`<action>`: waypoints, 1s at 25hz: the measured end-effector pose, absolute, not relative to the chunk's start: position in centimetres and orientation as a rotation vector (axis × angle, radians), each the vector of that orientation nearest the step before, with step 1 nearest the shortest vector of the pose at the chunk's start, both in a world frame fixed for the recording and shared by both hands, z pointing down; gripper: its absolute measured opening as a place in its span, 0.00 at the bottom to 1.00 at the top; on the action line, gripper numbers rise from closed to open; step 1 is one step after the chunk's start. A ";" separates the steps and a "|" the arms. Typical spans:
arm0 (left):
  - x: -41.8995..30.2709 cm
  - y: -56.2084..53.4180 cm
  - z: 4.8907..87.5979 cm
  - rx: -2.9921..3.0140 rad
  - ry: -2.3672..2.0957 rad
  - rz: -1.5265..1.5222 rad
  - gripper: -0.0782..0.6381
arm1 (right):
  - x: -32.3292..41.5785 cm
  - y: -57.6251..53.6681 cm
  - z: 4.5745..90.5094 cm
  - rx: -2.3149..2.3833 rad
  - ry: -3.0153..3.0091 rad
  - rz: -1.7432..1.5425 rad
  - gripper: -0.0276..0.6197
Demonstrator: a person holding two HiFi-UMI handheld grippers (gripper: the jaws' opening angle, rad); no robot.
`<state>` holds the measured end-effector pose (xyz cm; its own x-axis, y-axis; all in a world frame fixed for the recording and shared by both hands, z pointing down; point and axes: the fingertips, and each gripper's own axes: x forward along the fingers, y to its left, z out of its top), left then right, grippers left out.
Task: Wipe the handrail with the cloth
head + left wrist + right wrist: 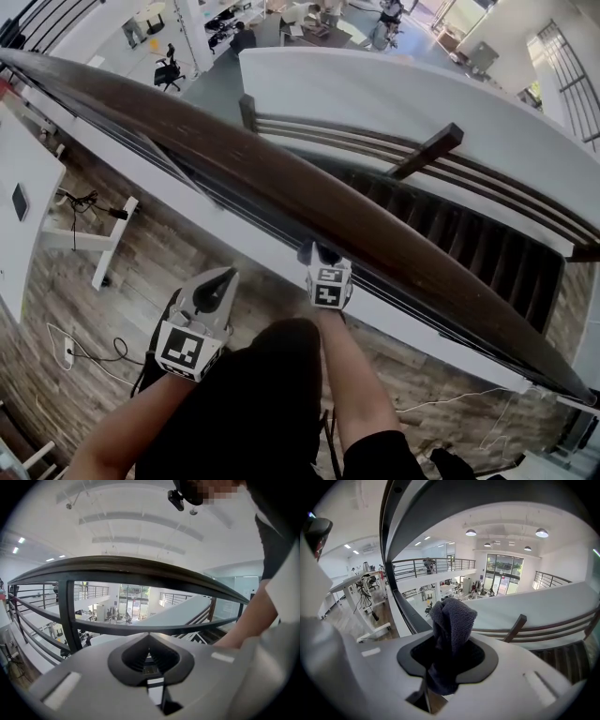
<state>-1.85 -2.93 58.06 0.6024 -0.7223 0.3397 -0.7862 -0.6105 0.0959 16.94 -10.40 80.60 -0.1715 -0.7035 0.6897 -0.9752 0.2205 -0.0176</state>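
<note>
The dark brown wooden handrail (281, 178) runs diagonally from the upper left to the lower right. My right gripper (322, 255) sits at its near edge, just under the rail, and is shut on a dark grey-blue cloth (452, 616). The cloth bunches up out of the jaws, and the handrail (436, 508) arches close overhead. My left gripper (223, 277) hangs lower and to the left, apart from the rail, with its jaws shut on nothing. From the left gripper (149, 637), the handrail (140, 570) curves across ahead, above it.
Thin dark metal bars (70, 620) run under the handrail. Beyond it lie a stairwell with dark steps (469, 234) and an open hall far below. A white desk (84, 239) and cables (84, 352) stand on the wood floor at left. The person's arm (253, 620) is at right.
</note>
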 end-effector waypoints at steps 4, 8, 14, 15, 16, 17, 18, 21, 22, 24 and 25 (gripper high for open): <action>-1.1 -2.5 57.4 2.616 -1.210 0.407 0.11 | 18.2 -9.5 80.9 1.540 -1.939 0.651 0.22; -0.6 -1.8 57.3 2.625 -1.190 0.392 0.11 | 19.9 -8.7 80.9 1.558 -1.932 0.675 0.22; 0.8 -1.0 57.1 2.612 -1.145 0.408 0.11 | 22.2 -7.5 81.1 1.569 -1.941 0.670 0.22; 1.1 -0.8 57.1 2.620 -1.131 0.413 0.11 | 22.6 -7.2 81.1 1.572 -1.931 0.680 0.22; 1.2 -0.7 56.9 2.628 -1.123 0.422 0.11 | 23.1 -7.0 81.2 1.581 -1.919 0.682 0.22; 1.4 -0.7 56.8 2.635 -1.116 0.428 0.11 | 23.5 -6.9 81.2 1.594 -1.905 0.683 0.22; 1.5 -0.7 56.8 2.643 -1.107 0.429 0.11 | 23.9 -6.7 81.3 1.606 -1.892 0.686 0.22; 1.6 -0.5 56.5 2.640 -1.089 0.406 0.11 | 24.6 -6.3 81.3 1.627 -1.868 0.706 0.22; 1.7 -0.5 56.4 2.631 -1.085 0.394 0.11 | 24.8 -6.1 81.3 1.634 -1.863 0.710 0.22; 2.0 -0.2 56.2 2.633 -1.071 0.371 0.11 | 25.5 -5.9 81.4 1.647 -1.855 0.715 0.22; 2.1 -0.1 56.1 2.640 -1.065 0.368 0.11 | 25.9 -5.7 81.3 1.651 -1.853 0.718 0.22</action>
